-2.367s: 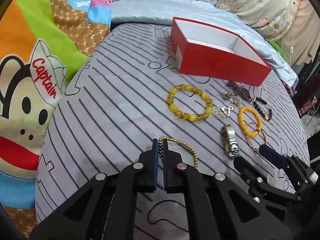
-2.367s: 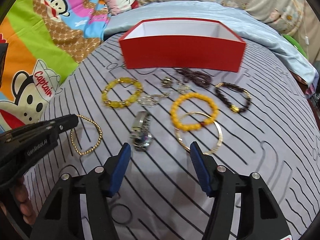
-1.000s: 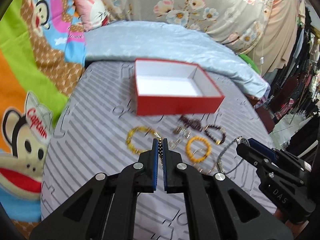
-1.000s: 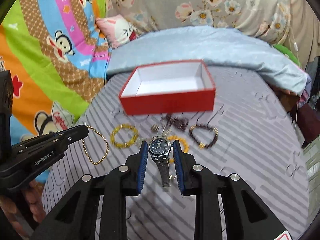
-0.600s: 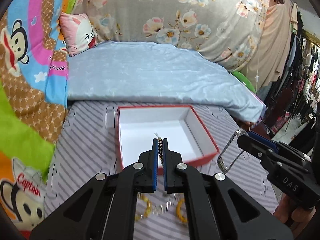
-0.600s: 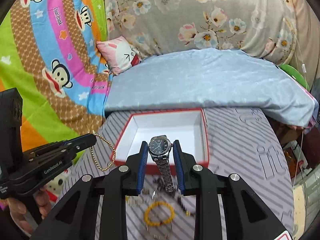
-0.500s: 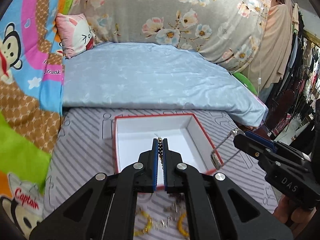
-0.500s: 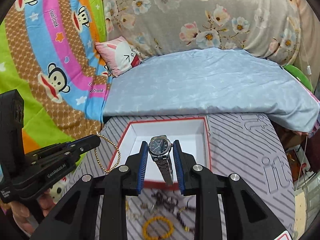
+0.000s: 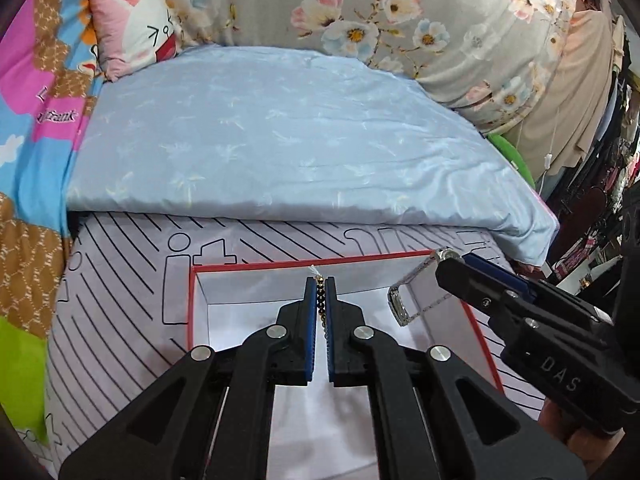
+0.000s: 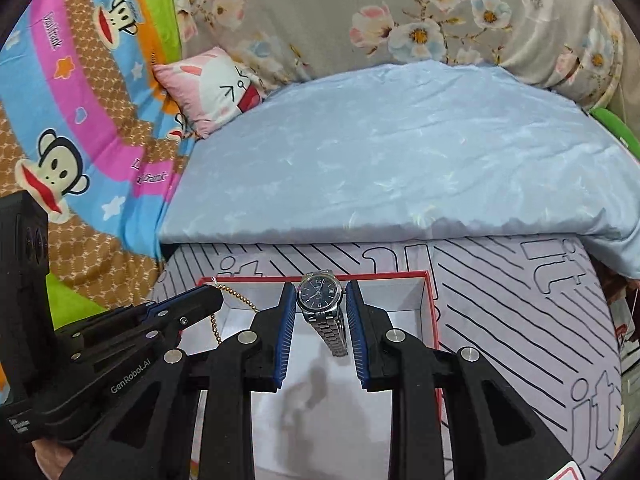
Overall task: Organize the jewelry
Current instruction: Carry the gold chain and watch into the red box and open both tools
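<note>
A red box [image 9: 191, 304] with a white inside lies open on the striped bedspread, right below both grippers. My left gripper [image 9: 319, 282] is shut on a thin gold bead bracelet [image 9: 320, 304], which hangs over the box; in the right wrist view the gold bead bracelet [image 10: 236, 298] dangles from the left gripper [image 10: 210, 298]. My right gripper [image 10: 320, 290] is shut on a silver wristwatch [image 10: 320, 294] with a dark blue dial, its metal band hanging over the red box [image 10: 433, 320]. From the left wrist view the wristwatch [image 9: 400, 306] shows edge-on, held in the right gripper [image 9: 448, 264].
A pale blue quilt [image 9: 280, 140] lies folded just behind the box. A pink cartoon pillow [image 10: 212, 88] and a colourful monkey-print blanket [image 10: 72, 92] are at the left. A floral cover [image 9: 420, 20] runs along the back. The bed edge drops off at right.
Both grippers have moved forward from over the loose jewellery to above the red box, carrying the bracelet and the watch. The box now fills the lower view; the other jewellery has dropped out of sight.
</note>
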Motion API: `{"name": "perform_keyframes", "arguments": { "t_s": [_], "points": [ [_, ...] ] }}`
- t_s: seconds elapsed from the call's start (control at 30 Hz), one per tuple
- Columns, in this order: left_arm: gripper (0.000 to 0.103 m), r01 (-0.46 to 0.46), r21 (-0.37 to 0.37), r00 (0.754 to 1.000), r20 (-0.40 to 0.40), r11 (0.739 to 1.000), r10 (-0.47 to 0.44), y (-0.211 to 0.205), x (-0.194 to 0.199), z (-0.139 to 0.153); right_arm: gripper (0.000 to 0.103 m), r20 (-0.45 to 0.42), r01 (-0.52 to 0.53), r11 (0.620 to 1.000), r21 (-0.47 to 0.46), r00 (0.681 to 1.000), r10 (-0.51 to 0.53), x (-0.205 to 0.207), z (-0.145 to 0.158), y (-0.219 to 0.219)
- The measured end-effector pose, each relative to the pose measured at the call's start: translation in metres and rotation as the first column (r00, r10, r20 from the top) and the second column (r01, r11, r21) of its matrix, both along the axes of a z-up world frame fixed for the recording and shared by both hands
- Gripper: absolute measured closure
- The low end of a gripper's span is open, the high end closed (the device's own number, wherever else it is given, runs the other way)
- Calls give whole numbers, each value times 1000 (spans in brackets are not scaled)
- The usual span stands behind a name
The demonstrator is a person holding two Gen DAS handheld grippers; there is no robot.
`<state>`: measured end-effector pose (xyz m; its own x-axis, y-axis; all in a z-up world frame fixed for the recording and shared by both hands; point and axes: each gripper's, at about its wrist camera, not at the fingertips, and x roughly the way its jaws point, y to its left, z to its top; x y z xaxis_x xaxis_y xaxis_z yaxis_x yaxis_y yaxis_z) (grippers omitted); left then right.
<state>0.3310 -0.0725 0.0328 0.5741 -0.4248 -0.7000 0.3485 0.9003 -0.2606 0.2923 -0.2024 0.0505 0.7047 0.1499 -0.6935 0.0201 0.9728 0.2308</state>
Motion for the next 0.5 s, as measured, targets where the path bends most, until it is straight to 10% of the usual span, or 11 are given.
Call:
{"name": "perform_keyframes", "arguments": {
  "t_s": [0.33, 0.5],
  "points": [
    [99, -13, 43, 994, -105, 999, 18, 0, 28, -39, 78, -103, 15, 999, -49, 994, -20, 19, -41, -7],
    [59, -72, 71, 992, -98, 995, 79, 11, 22, -35, 76, -100, 21, 996, -89, 995, -30, 3, -41, -7]
  ]
}}
